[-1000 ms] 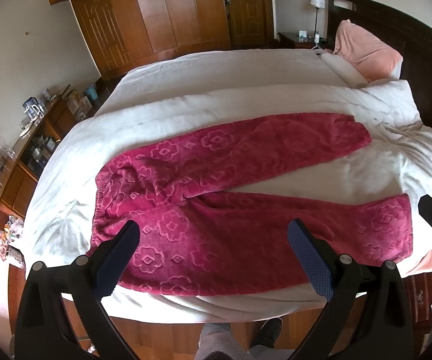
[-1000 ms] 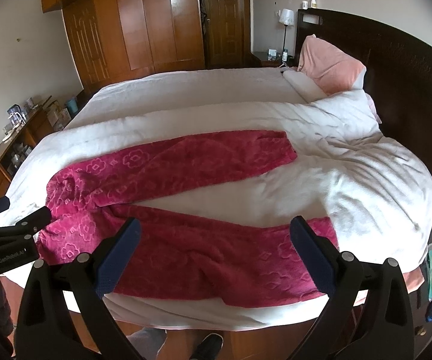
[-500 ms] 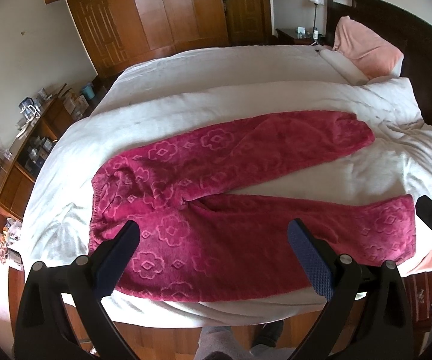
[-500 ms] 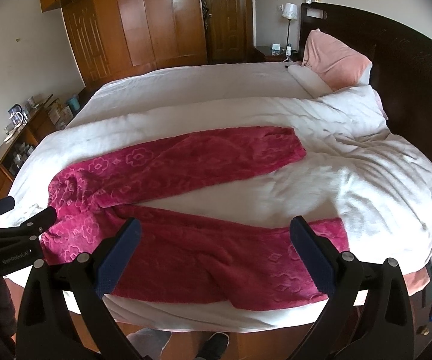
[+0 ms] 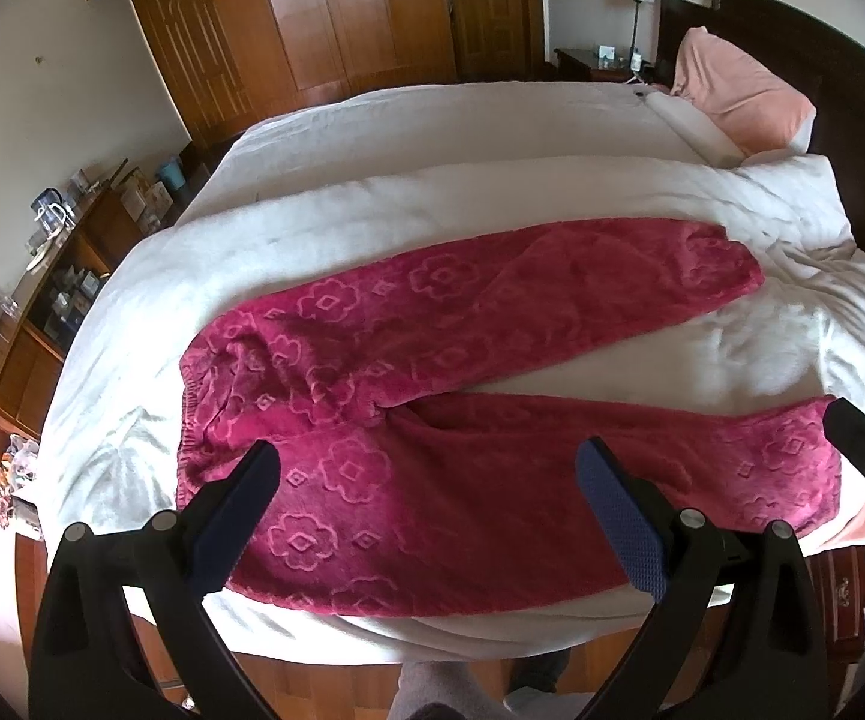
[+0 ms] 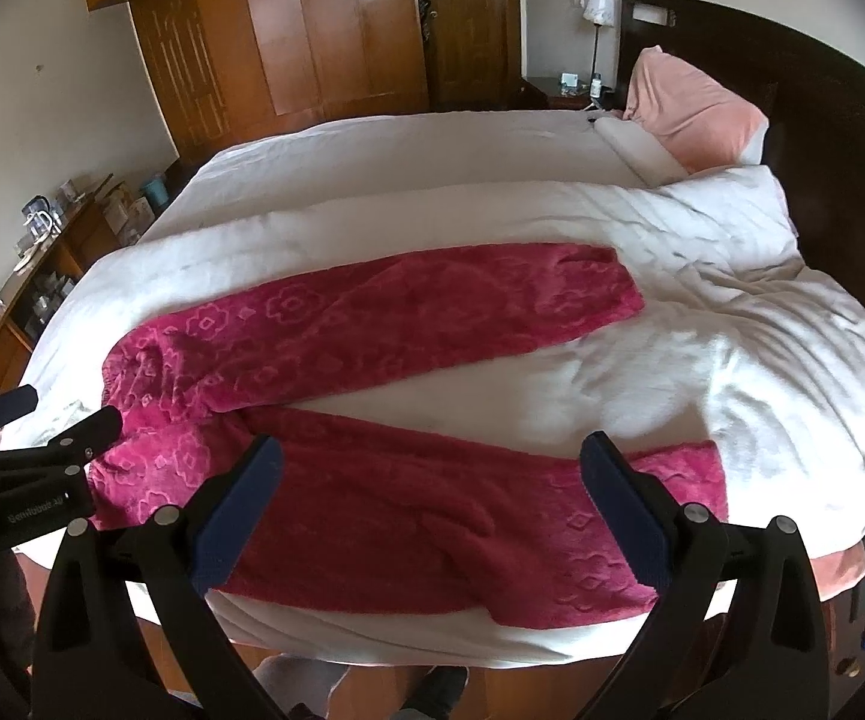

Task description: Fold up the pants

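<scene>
Both tools are spread wide and pinching nothing. Seen from its own camera, the left tool (image 5: 426, 498) fills the lower part of the frame, its dark blue pads apart above the near leg of the pants (image 5: 432, 420). The right tool (image 6: 432, 492) sits the same way in its own view, fingers wide over the same leg, further toward the cuff. Each tool also shows at the edge of the other's picture: the right one at the right margin of the left view, the left one at the lower left of the right view.

The pants are deep pink fleece with an embossed flower pattern, lying unfolded on the white duvet (image 5: 372, 210) of the bed. Their waistband is at centre left of both frames, and the two legs fan out toward the right in a narrow V, with a strip of white duvet between them. The near leg runs along the bed's front edge; the far leg reaches toward the middle right of the frame.

A pink pillow (image 6: 696, 114) leans on the dark headboard (image 6: 840, 138) at upper right, with a lamp (image 6: 597, 9) beside it. Wooden wardrobes (image 5: 312, 30) span the top centre, and a cluttered sideboard (image 5: 30, 312) lines the left edge (its small items are too blurred to name). At bottom centre the person's feet appear to stand on the wooden floor.
</scene>
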The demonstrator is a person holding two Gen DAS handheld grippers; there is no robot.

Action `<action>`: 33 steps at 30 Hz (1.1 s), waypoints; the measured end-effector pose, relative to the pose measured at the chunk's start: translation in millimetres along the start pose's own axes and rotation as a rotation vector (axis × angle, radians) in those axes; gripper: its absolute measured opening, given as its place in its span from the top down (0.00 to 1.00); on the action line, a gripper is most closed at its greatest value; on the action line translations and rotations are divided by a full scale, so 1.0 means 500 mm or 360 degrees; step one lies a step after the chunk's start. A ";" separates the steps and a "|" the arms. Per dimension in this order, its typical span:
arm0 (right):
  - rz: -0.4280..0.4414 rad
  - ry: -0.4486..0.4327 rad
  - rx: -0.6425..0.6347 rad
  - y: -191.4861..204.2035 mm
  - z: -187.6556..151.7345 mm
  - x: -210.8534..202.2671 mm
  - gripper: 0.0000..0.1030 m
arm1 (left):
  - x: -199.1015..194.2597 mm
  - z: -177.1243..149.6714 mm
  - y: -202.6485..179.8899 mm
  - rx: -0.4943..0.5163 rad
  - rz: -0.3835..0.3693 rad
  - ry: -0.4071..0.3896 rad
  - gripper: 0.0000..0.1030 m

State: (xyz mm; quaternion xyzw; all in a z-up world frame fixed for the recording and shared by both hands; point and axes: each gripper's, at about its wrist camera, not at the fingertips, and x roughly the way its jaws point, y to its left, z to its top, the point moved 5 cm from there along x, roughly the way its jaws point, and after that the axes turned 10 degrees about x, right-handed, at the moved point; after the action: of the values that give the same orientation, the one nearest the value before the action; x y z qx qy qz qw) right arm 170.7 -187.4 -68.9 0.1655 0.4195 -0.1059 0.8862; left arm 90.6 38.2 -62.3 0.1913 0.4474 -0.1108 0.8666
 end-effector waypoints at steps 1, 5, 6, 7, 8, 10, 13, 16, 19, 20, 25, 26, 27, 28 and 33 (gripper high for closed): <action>0.0001 0.0006 0.0000 0.004 0.001 0.003 0.03 | 0.003 0.001 0.005 -0.0003 -0.0001 0.0002 0.05; 0.0013 0.0030 -0.0007 0.025 0.007 0.019 0.03 | 0.017 0.003 0.026 -0.0010 -0.0004 0.0014 0.05; 0.0013 0.0033 -0.0010 0.031 0.010 0.024 0.03 | 0.020 0.004 0.031 -0.0012 -0.0004 0.0017 0.05; 0.0016 0.0034 -0.0013 0.033 0.011 0.028 0.03 | 0.024 0.004 0.036 -0.0015 -0.0003 0.0021 0.05; 0.0022 0.0037 -0.0014 0.039 0.012 0.031 0.03 | 0.028 0.005 0.042 -0.0018 -0.0003 0.0025 0.05; 0.0032 0.0051 -0.0017 0.051 0.015 0.041 0.03 | 0.036 0.005 0.053 -0.0023 -0.0006 0.0034 0.05; 0.0092 0.0122 0.0015 0.066 0.016 0.067 0.03 | 0.053 0.004 0.074 -0.0029 -0.0014 0.0050 0.05; 0.0165 0.0269 0.0141 0.065 0.012 0.110 0.03 | 0.100 -0.008 0.105 -0.0077 -0.0126 0.0115 0.05; 0.0110 0.0360 0.0226 0.054 0.006 0.156 0.03 | 0.179 -0.039 0.158 -0.0175 -0.0160 0.0273 0.05; 0.0095 0.0367 0.0231 0.055 0.004 0.163 0.03 | 0.198 -0.048 0.174 -0.0198 -0.0137 0.0309 0.05; -0.0003 0.0410 0.0216 0.078 0.002 0.218 0.03 | 0.275 -0.072 0.273 -0.0263 -0.0013 0.0405 0.05; -0.0017 0.0420 0.0201 0.090 0.003 0.231 0.03 | 0.288 -0.073 0.295 -0.0272 0.0004 0.0411 0.05; -0.0023 0.0429 0.0192 0.097 0.005 0.236 0.03 | 0.299 -0.072 0.313 -0.0279 0.0016 0.0416 0.05; -0.0029 0.0438 0.0182 0.108 0.006 0.246 0.03 | 0.313 -0.070 0.335 -0.0287 0.0024 0.0419 0.05; -0.0048 0.0489 0.0138 0.166 0.018 0.307 0.03 | 0.372 -0.051 0.419 -0.0318 0.0039 0.0424 0.05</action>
State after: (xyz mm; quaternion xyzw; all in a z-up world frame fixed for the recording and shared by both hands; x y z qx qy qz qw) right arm 300.4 -121.7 -166.2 0.2115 0.5475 -0.1106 0.8020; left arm 254.7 234.4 -179.1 0.1225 0.5648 -0.0288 0.8156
